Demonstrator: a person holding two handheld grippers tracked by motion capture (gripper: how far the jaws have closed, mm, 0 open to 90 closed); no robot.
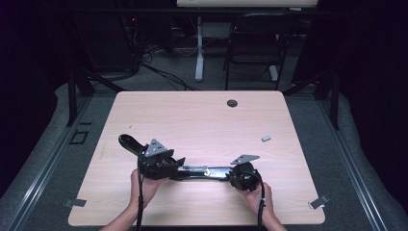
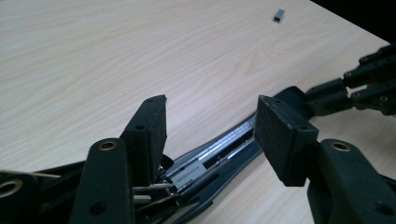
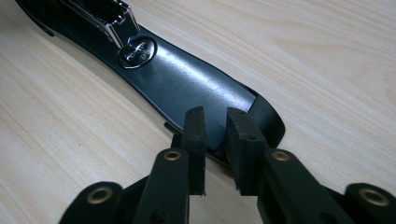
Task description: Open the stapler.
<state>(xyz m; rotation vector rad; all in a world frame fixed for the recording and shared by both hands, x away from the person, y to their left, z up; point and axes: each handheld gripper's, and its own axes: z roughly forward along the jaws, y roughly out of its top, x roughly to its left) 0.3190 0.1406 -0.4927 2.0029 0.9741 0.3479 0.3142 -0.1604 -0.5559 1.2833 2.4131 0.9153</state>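
Note:
A black stapler (image 1: pixel 202 172) lies opened out flat near the table's front edge. Its metal staple channel (image 2: pixel 219 149) faces up and its lid (image 1: pixel 128 141) sticks out to the back left. My left gripper (image 1: pixel 176 163) stands open over the channel, with its pads (image 2: pixel 150 126) on either side and not touching it. My right gripper (image 3: pixel 215 123) is shut on the rounded end of the stapler's black base (image 3: pixel 187 79). The left gripper view also shows the right gripper (image 2: pixel 369 84) at the stapler's far end.
A small grey block (image 1: pixel 266 138) lies on the table (image 1: pixel 202 120) to the right, also visible in the left gripper view (image 2: pixel 279 15). A black grommet (image 1: pixel 232 103) sits near the far edge. Tape strips (image 1: pixel 75 202) mark the front corners. A chair (image 1: pixel 255 43) stands beyond the table.

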